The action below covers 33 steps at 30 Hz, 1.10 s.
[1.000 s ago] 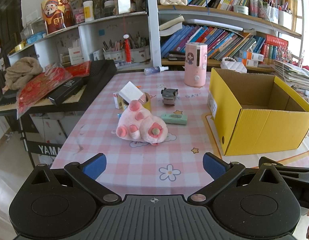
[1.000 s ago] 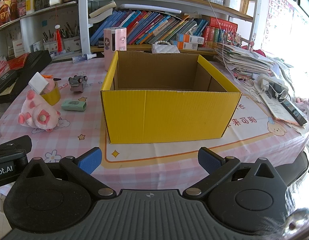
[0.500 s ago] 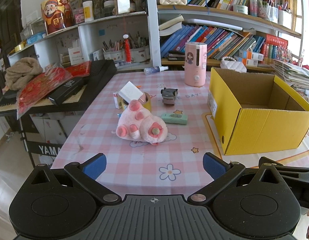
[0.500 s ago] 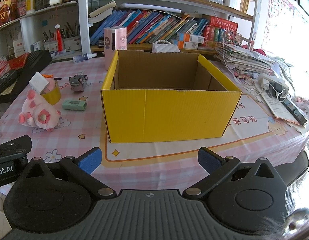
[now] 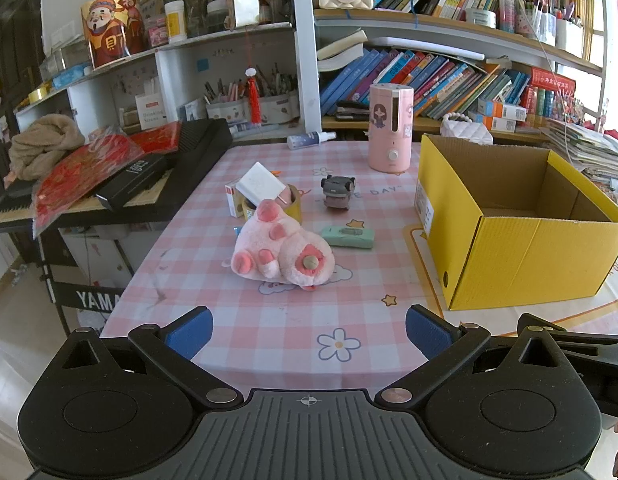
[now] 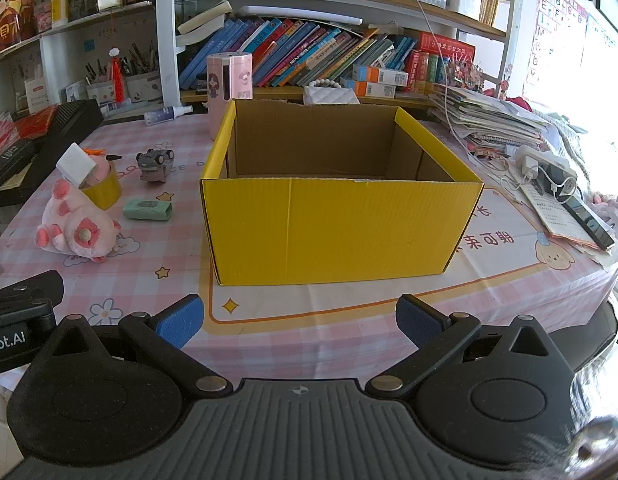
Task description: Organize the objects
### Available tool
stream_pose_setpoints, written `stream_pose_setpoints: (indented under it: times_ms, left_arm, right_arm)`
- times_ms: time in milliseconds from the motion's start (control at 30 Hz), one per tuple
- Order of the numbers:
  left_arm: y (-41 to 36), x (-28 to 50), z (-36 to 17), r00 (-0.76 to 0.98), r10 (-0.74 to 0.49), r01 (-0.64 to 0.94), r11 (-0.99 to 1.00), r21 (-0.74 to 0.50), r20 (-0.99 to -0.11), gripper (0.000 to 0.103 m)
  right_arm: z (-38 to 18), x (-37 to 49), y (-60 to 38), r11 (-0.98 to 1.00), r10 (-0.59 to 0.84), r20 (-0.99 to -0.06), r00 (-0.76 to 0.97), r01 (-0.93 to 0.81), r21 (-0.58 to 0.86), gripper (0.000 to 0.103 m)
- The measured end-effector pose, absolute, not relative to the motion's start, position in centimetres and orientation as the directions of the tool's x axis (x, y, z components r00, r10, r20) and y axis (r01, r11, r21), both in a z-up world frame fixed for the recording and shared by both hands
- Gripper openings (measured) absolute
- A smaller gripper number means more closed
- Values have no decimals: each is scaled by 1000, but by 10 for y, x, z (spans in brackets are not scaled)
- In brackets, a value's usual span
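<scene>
A pink plush toy [image 5: 281, 254] lies on the checked tablecloth, with a mint green case [image 5: 348, 237], a small grey toy car [image 5: 337, 192] and a yellow tape roll [image 5: 294, 207] holding a white block [image 5: 258, 183] behind it. An open, empty yellow cardboard box [image 5: 521, 256] stands to their right; it fills the middle of the right wrist view [image 6: 337, 224]. My left gripper [image 5: 308, 332] is open and empty, short of the plush. My right gripper [image 6: 299, 322] is open and empty in front of the box. The plush also shows in the right wrist view [image 6: 79, 228].
A pink humidifier [image 5: 389, 132] and a spray bottle [image 5: 311, 140] stand at the table's far edge. A black keyboard [image 5: 149, 172] with red packets lies left of the table. Stacked papers, a power strip [image 6: 545, 164] and a remote lie at the right. Bookshelves stand behind.
</scene>
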<state>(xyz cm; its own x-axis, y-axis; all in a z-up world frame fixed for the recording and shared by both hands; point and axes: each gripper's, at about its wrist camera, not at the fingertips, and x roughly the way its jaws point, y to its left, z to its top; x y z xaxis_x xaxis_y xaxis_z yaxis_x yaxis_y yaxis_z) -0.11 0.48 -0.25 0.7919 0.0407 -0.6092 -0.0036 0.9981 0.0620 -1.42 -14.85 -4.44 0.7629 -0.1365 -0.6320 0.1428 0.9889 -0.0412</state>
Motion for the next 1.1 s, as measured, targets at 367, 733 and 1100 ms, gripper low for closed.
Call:
stream_pose_setpoints:
  times_ms: [367,733,1100]
  left_arm:
    - [5,-1,-3,791,44,-7,998,63,-610,103]
    - [8,-3,-8,789,40,-8,998,56,-613,103]
    - [5,-2,0,798,39,-9,999,53,-601,103]
  right_arm:
    - [-45,-14,-146,989,-140,-632,763,144,-44,103]
    - [-44,-15,-146,989,-140,-631,763,144,-44,103]
    - [-38,-17,-149,989,-139,-623,770,144,-42,103]
